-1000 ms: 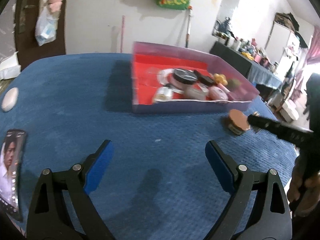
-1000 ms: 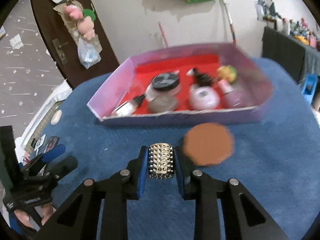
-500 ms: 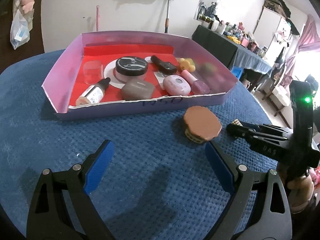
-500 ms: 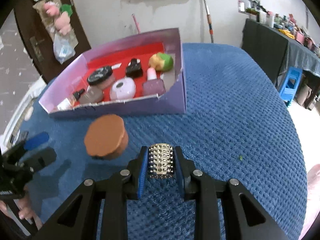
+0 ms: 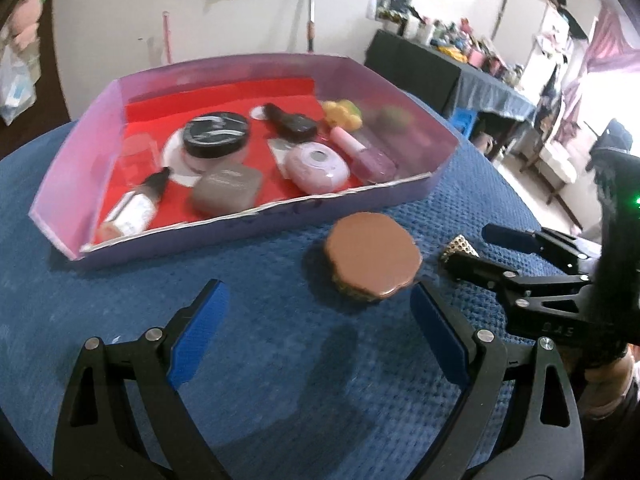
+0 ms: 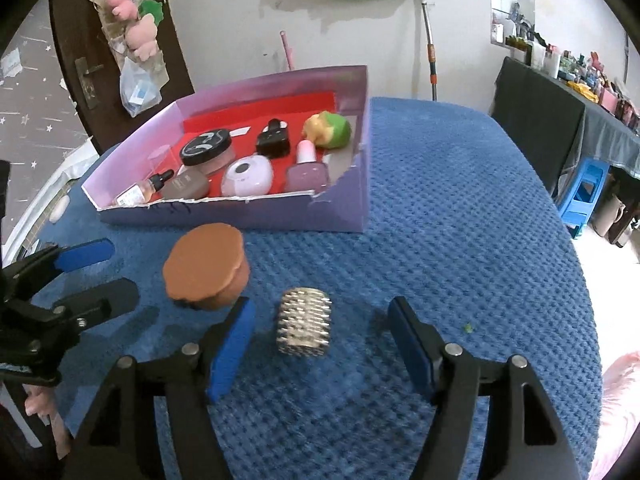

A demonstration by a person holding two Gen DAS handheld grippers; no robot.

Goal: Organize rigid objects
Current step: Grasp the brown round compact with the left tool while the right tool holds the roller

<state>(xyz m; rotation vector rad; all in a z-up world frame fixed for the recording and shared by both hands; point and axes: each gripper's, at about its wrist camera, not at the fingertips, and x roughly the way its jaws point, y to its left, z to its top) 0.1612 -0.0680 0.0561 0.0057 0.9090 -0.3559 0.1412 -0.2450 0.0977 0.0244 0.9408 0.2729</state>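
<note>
While both tools point(image 6: 320, 340) point(image 5: 316, 332) gape empty, the studded cylinder point(image 6: 304, 328) stands upright on the worktop point(image 6: 460, 240), beside the jar point(image 6: 206, 266).

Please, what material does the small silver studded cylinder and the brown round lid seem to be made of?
The silver studded cylinder looks like metal or metallised plastic: rows of small shiny bumps catch the light, though motion blur leaves it open. The brown round lid looks like smooth moulded plastic with a matte to satin finish, an even colour and a scalloped edge.
</note>
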